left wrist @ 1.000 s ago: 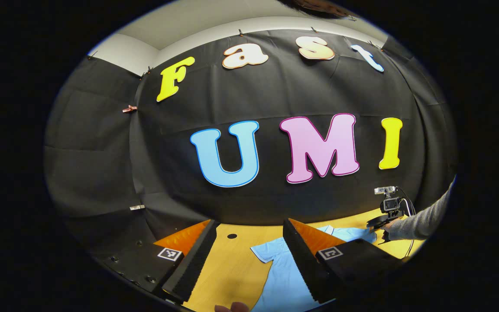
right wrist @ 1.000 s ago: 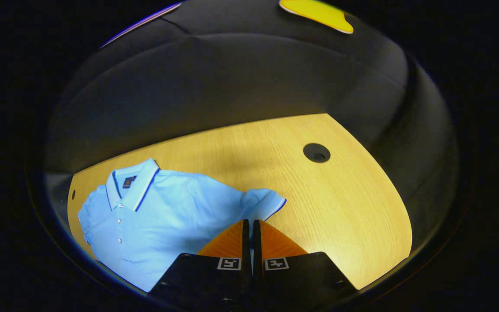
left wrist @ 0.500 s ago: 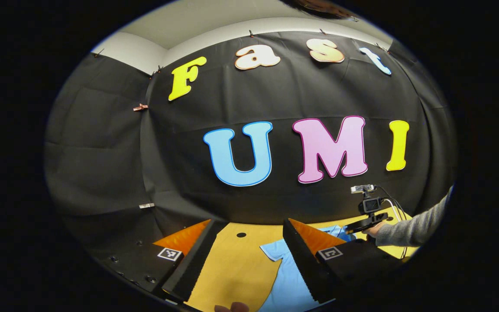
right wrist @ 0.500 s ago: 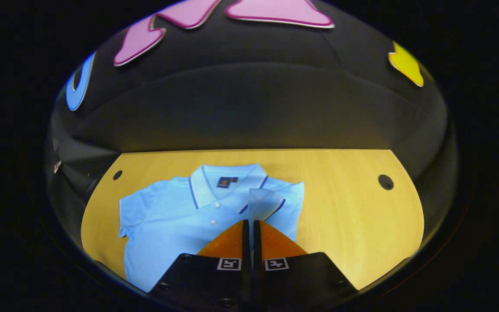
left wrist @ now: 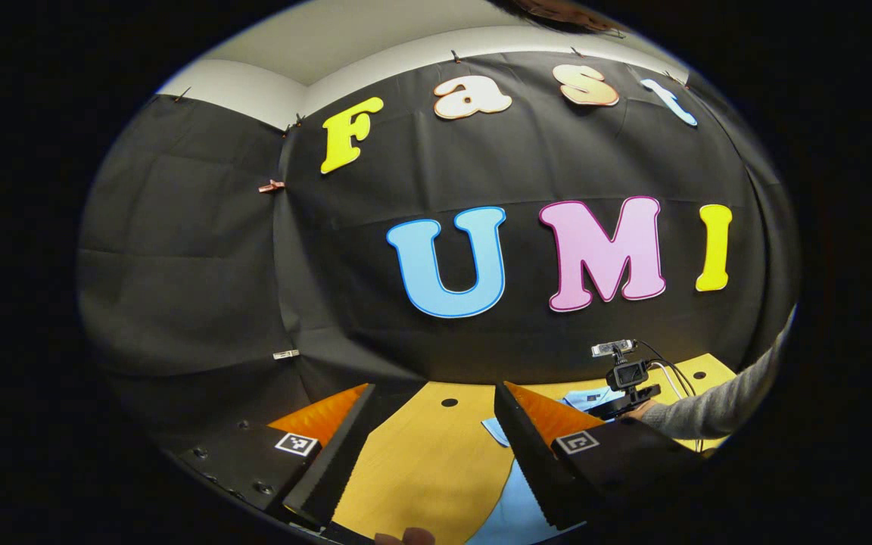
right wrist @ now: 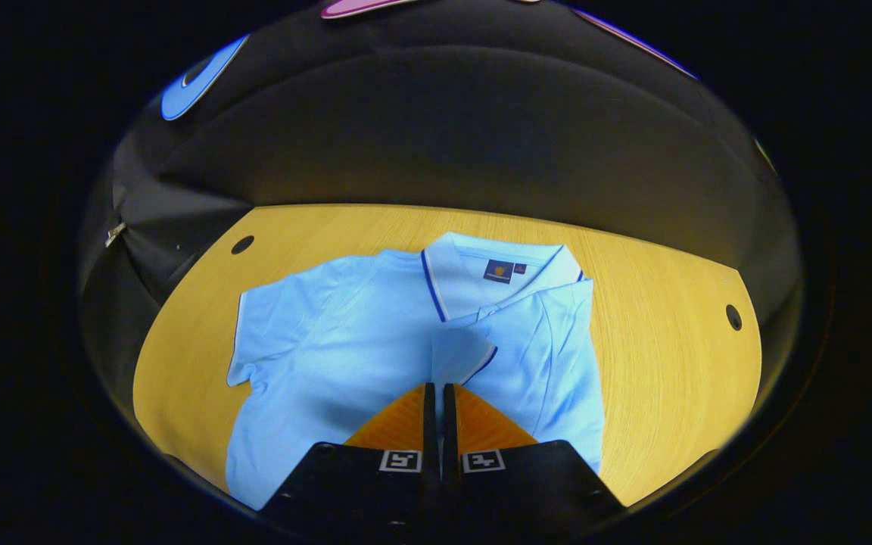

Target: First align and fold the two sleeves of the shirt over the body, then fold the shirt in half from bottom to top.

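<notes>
Risk is concentrated at the right gripper, whose fingers are pressed together on the cuff of the right sleeve of the light blue short-sleeved polo shirt; the shirt is spread collar-away on the yellow wood-grain table, and the held sleeve is carried over the chest just below the collar. If the cuff is let go while raised or off line, a crooked or bunched fold is likely to be left, and the panel already turned inward on that side could be dragged askew. A pull continued too far across could shift the whole shirt on the smooth tabletop. The left gripper is held with its fingers wide apart and nothing between them, near the table edge beside the shirt; the left sleeve is judged not yet folded, so poor matching of the two sleeves remains possible
</notes>
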Motion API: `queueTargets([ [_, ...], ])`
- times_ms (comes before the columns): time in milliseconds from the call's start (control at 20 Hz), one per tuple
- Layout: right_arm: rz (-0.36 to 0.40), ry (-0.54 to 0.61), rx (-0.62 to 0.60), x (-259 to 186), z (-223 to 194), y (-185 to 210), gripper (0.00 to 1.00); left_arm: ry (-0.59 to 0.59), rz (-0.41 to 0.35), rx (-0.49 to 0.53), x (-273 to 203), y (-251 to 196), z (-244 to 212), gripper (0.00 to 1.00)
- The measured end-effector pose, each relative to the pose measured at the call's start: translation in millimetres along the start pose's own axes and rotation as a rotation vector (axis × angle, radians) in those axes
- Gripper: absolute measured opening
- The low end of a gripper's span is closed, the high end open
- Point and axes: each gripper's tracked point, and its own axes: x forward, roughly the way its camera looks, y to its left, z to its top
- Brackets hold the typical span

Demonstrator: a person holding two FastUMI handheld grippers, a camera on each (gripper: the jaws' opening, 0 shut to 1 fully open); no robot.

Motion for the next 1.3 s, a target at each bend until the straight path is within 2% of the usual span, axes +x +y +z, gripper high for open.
queueTargets([
  [800,-0.021,0.051,-0.007,16.8,-17.4,7.8,0.05,0.024,0.013,-0.020,14.2,10.2,-10.7,0.98],
  [900,-0.021,0.055,-0.004,16.6,-18.9,9.8,0.08,0.023,0.011,-0.019,14.7,11.5,-11.0,0.98],
  [950,-0.020,0.055,-0.002,17.2,-18.2,9.8,0.14,0.022,0.012,-0.019,14.9,11.8,-10.8,0.98],
  [1000,-0.016,0.058,0.006,18.5,-20.3,11.8,0.13,0.020,0.011,-0.019,14.8,12.6,-9.8,0.98],
  [1050,-0.010,0.057,0.015,18.6,-20.2,13.9,0.27,0.019,0.011,-0.020,14.7,13.4,-10.7,0.98],
  [1100,-0.010,0.052,0.019,15.2,-18.5,16.2,0.29,0.020,0.012,-0.021,15.7,13.8,-10.6,0.98],
  [1150,-0.004,0.043,0.022,15.2,-18.2,18.7,0.44,0.022,0.013,-0.024,16.5,14.7,-12.3,0.98],
  [1200,0.010,0.034,0.024,13.8,-17.6,23.8,0.54,0.026,0.012,-0.026,16.5,14.8,-13.1,0.98],
  [1250,0.016,0.022,0.018,12.8,-17.5,25.7,0.74,0.027,0.011,-0.028,15.9,14.8,-14.6,0.98],
  [1300,0.014,0.012,0.008,11.3,-16.6,26.3,0.81,0.030,0.009,-0.029,16.3,15.0,-15.0,0.98],
])
